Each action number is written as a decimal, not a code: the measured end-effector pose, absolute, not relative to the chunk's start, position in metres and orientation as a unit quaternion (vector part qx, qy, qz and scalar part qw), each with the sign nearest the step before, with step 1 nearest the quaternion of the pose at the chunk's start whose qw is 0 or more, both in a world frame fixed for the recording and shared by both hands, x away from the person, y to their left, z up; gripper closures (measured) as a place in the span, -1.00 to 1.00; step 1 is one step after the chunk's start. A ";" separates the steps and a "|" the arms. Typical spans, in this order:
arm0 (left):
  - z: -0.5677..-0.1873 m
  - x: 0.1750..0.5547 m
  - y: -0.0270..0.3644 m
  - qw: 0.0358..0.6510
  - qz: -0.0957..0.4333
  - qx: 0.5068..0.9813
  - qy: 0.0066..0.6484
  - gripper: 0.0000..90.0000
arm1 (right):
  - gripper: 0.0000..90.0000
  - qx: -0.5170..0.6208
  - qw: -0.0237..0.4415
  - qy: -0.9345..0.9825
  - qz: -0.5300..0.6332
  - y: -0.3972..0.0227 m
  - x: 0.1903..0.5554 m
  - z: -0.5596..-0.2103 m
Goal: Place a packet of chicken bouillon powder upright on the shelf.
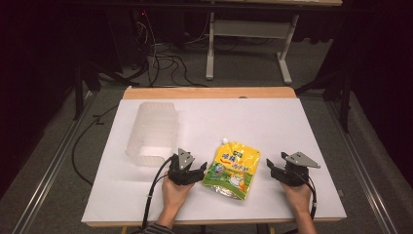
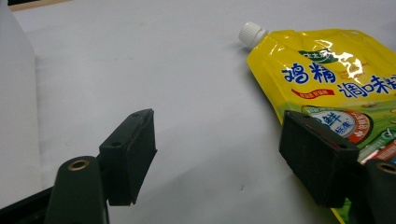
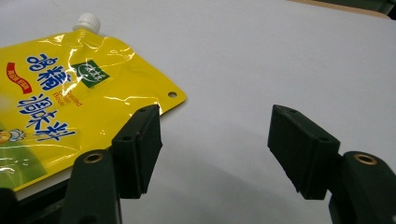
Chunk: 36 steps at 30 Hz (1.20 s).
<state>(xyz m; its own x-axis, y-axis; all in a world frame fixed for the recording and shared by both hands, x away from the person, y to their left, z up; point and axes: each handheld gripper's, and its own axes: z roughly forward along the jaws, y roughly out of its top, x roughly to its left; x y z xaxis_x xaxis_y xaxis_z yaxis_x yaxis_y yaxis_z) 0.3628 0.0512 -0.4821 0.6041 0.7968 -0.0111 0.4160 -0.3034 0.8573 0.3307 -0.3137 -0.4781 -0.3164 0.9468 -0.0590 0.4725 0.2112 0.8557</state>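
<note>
Nearest the person, the left hand-held gripper (image 1: pixel 197 171) and right hand-held gripper (image 1: pixel 275 170) rest low on the white surface (image 1: pixel 272 122), each with jaws spread wide and nothing between them. Between the two lies a yellow spouted pouch (image 1: pixel 232 169), flat, its white cap (image 1: pixel 225 140) pointing away; the left gripper's jaw tips stand just beside its edge. Farther back to the left, a clear plastic container (image 1: pixel 152 132) lies on the surface

Desk (image 1: pixel 272 117): white top, wooden far edge | Floor (image 1: pixel 321 105): grey carpet | Cables (image 1: pixel 163 61): black, tangled on the floor behind the desk | Second table frame (image 1: pixel 248 29): pale legs, beyond | Surroundings: dark, dim room; light falls on the desk
</note>
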 end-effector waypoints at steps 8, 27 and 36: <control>-0.482 0.362 0.051 0.443 0.211 0.783 0.382 -0.30 | -0.21 0.500 0.309 0.715 0.379 -0.313 0.331 -0.478; -0.481 0.363 0.050 0.448 0.210 0.780 0.384 -0.24 | -0.23 0.497 0.317 0.717 0.373 -0.312 0.331 -0.478; -0.476 0.362 0.040 0.442 0.201 0.795 0.364 -0.24 | -0.24 0.500 0.317 0.716 0.370 -0.311 0.331 -0.479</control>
<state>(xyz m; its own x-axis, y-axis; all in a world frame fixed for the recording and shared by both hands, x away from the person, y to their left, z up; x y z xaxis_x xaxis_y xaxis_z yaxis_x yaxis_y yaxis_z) 0.3625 0.0398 -0.4763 0.6539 0.7565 -0.0025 0.4011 -0.3439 0.8490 0.3314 -0.3106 -0.4786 -0.2981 0.9508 -0.0845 0.4817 0.2263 0.8466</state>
